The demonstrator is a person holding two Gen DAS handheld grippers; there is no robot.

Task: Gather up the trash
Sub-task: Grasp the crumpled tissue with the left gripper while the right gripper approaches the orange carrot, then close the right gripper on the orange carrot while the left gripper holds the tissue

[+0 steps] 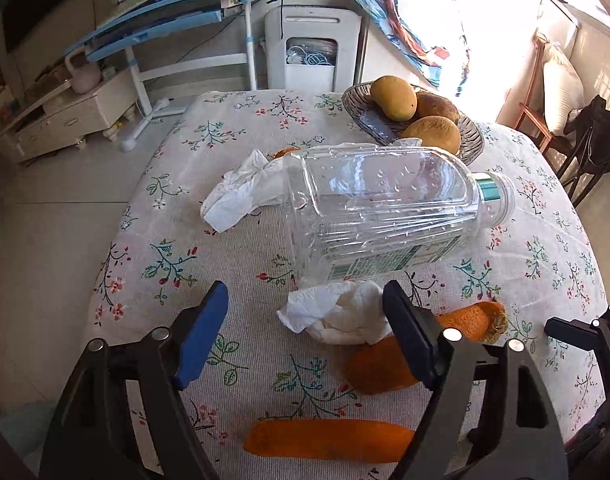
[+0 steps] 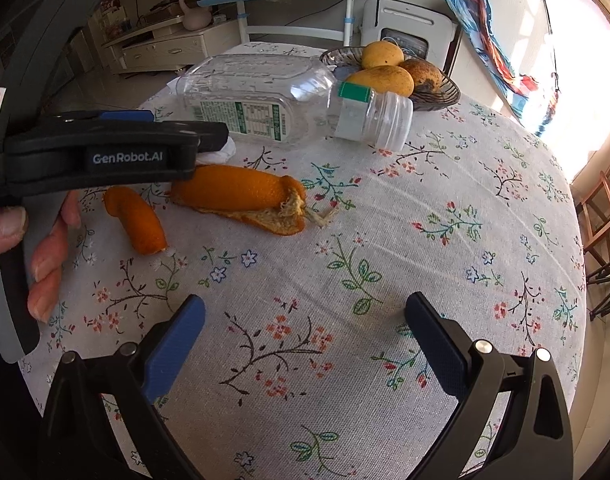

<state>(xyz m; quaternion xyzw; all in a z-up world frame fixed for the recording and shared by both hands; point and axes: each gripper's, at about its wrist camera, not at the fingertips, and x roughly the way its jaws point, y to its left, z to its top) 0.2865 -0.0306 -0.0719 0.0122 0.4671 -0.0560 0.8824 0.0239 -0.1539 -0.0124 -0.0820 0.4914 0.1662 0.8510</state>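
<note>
My left gripper (image 1: 305,320) hangs low over the floral tablecloth (image 1: 233,264), jaws apart. A crumpled white tissue (image 1: 337,316) lies between them, against the right blue pad (image 1: 409,336) and clear of the left pad, so nothing is gripped. Just beyond lies a clear plastic bottle (image 1: 377,208) on its side, with a second tissue (image 1: 241,196) to its left. Orange peels (image 1: 329,444) (image 1: 377,364) (image 1: 473,320) lie close by. My right gripper (image 2: 305,320) is open over bare cloth. In its view, the left gripper (image 2: 219,136) is held by a hand, near a peel (image 2: 241,196) and the bottle (image 2: 257,96).
A woven basket (image 1: 357,108) with mangoes (image 1: 393,96) stands at the table's far side. The round table's edge drops to the tiled floor (image 1: 57,200) on the left. A wooden chair (image 1: 545,128) stands at the right, a blue desk (image 1: 165,12) and a white appliance (image 1: 309,48) behind.
</note>
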